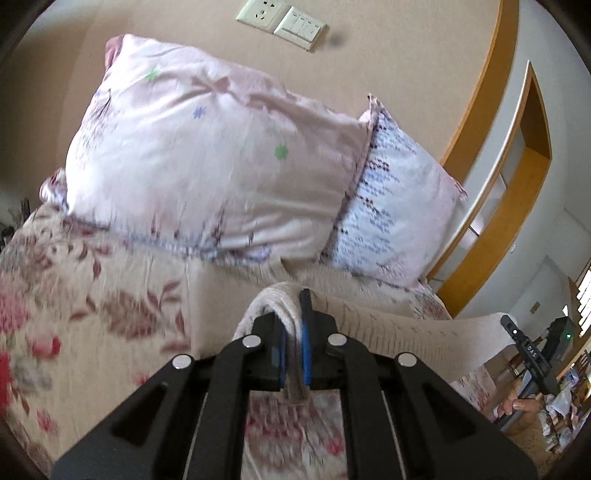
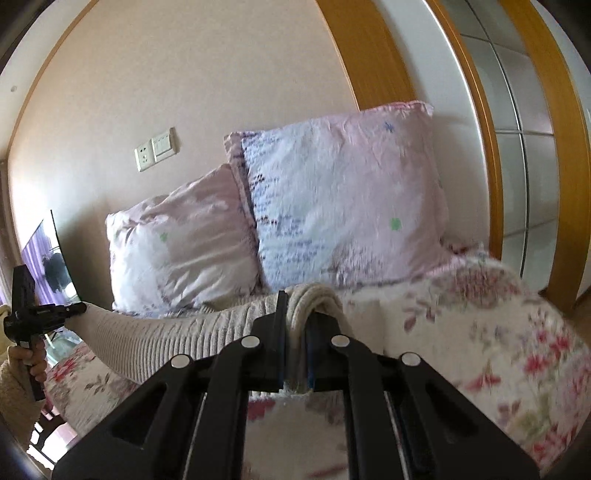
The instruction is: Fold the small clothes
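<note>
The left gripper (image 1: 293, 321) has its jaws pinching one end of a cream ribbed garment (image 1: 399, 325); the right gripper (image 2: 297, 325) pinches the other end. The garment hangs stretched between them above the floral bedspread (image 1: 92, 302), in front of two pink pillows (image 2: 332, 206).

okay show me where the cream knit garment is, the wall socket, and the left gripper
cream knit garment (image 2: 177, 332), right wrist view, on the ribbed stretch hanging between the grippers.
wall socket (image 1: 258, 14), left wrist view, on the white plate's face.
left gripper (image 1: 293, 314), left wrist view, between the fingertips, shut on bunched knit.
</note>
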Demonstrator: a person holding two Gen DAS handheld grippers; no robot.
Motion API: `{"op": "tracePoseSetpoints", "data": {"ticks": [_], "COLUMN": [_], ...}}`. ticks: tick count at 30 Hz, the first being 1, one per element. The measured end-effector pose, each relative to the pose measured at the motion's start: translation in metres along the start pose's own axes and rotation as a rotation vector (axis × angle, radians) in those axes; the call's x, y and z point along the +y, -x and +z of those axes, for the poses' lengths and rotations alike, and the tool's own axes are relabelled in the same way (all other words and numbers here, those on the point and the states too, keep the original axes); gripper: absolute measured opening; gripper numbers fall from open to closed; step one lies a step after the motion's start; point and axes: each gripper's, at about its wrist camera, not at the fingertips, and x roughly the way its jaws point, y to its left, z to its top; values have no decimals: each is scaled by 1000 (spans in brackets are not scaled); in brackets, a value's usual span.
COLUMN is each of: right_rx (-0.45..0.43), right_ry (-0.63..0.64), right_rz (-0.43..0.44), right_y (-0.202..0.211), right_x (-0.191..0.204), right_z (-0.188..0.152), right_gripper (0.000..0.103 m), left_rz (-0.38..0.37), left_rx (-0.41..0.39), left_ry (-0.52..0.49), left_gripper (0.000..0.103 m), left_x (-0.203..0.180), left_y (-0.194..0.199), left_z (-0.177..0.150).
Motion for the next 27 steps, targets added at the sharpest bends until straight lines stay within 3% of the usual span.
{"op": "tracePoseSetpoints", "data": {"ticks": [7, 10, 15, 21, 23, 27], "right_rx": [6, 86, 296, 360, 377, 365], "right_ry": [-29, -80, -219, -352, -410, -426], "right_rz": [-18, -36, -85, -104, -91, -103], "right_y": [-67, -109, -184, -223, -234, -247], "right_x": [-11, -23, -56, -78, -83, -83], "right_z": [17, 5, -29, -35, -32, -24], "right_gripper": [8, 8, 8, 10, 17, 46], "left_rz": [13, 50, 108, 45, 24, 3], "left_rx": [-12, 52, 201, 234, 224, 210], "left_ry": [72, 127, 248, 395, 428, 469], "left_gripper": [6, 6, 6, 7, 8, 19], "left_x": [17, 38, 78, 104, 107, 109], "left_y": [-60, -103, -172, -199, -206, -213], "left_z": [35, 32, 9, 7, 10, 15]}}
